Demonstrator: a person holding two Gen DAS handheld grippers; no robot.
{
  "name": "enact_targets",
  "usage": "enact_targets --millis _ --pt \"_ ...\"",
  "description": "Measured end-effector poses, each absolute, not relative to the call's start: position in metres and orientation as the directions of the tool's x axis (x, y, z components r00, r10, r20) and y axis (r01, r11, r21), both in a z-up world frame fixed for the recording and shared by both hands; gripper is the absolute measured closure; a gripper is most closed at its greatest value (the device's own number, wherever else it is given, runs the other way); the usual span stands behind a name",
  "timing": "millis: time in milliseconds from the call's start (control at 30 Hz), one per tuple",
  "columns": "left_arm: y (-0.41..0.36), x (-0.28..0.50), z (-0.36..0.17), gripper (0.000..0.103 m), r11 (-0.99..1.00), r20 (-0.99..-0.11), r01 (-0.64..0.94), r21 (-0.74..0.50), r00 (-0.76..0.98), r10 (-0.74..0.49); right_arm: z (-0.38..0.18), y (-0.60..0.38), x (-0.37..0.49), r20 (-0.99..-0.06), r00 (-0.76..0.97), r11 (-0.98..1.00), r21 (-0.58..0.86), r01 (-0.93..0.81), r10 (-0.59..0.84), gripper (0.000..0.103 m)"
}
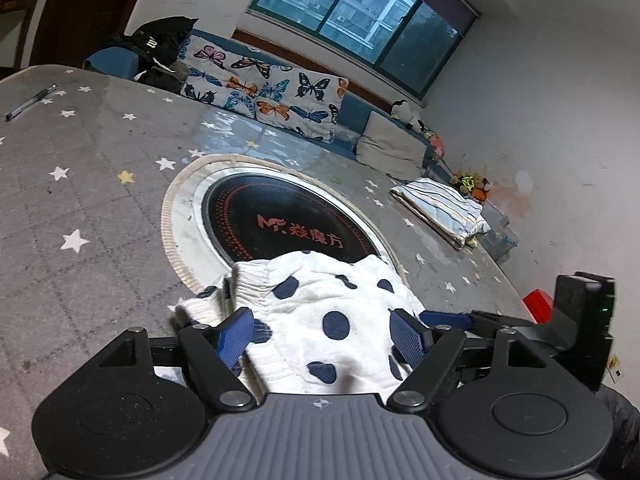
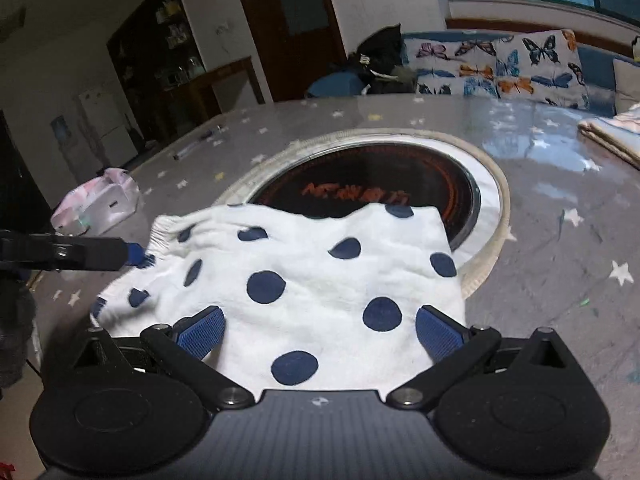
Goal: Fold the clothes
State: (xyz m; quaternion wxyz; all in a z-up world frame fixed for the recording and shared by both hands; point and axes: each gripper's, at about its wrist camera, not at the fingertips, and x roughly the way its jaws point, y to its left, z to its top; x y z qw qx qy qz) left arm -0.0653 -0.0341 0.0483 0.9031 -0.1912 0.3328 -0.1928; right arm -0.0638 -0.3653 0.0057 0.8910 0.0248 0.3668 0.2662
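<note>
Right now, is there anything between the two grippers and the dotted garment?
Nothing visible. The left gripper and right gripper both stand open directly over the white dotted garment, with no other object in between.

Star-print surface, round cooktop set in the middle

And there's the gray starred surface [image 1: 100, 184] with a black round cooktop [image 1: 280, 220] sunk into it, orange lettering on the glass; a pen [image 1: 30, 102] lies far left, butterfly cushions [image 1: 272, 92] line the blue sofa [image 1: 360, 114] under the window [image 1: 360, 12], a plastic bag [image 2: 96, 200] sits at the edge.
</note>
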Motion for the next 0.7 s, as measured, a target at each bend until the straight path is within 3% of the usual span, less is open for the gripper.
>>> enact_targets --millis 367,700 --pt "-0.011 -0.073 0.037 0.02 0.861 -0.565 0.11 -0.497 0.712 -0.417 0.031 -0.337 -0.095 -0.607 0.637 0.832 0.075 -0.55 0.476 0.0" --pt "-0.003 -0.076 0.03 0.02 0.85 -0.583 0.039 -0.525 0.711 -0.393 0.037 -0.28 -0.142 -0.619 0.579 0.65 -0.142 -0.747 0.53 0.0"
